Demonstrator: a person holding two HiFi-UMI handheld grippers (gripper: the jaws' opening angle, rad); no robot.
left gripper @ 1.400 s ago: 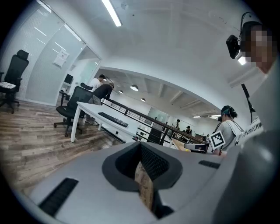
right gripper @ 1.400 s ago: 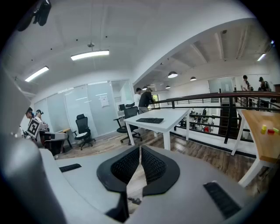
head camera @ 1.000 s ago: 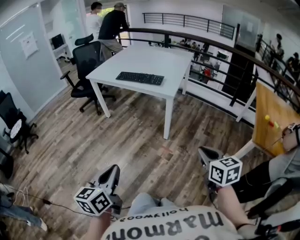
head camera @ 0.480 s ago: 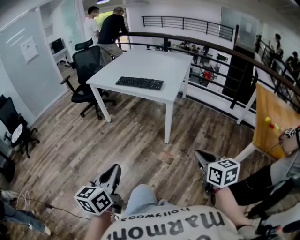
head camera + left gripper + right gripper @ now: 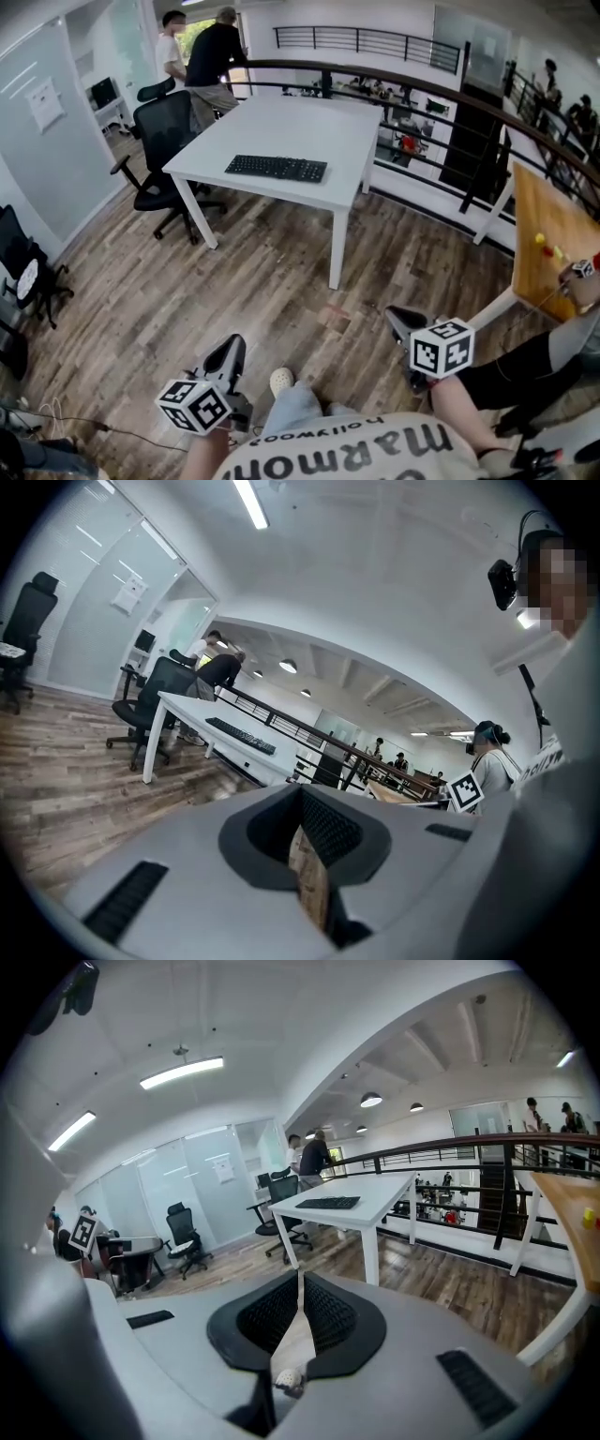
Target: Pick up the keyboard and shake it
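Note:
A black keyboard [image 5: 277,168] lies flat near the front edge of a white table [image 5: 309,117], several steps ahead of me. It also shows in the left gripper view as the keyboard [image 5: 240,735] and in the right gripper view as the keyboard [image 5: 328,1203]. My left gripper [image 5: 228,351] is held low at the bottom left, shut and empty. At the bottom right my right gripper [image 5: 401,321] is also shut with nothing in it. Both point toward the table, far from the keyboard.
A black office chair [image 5: 161,131] stands at the table's left side, with two people [image 5: 202,47] behind it. A dark railing [image 5: 422,89] runs behind and to the right of the table. A wooden table [image 5: 548,234] and a seated person [image 5: 553,342] are at the right. Wooden floor lies between.
The view has moved forward a little and the table sits slightly lower and nearer. A shoe has come into sight between the grippers. Both grippers stay shut.

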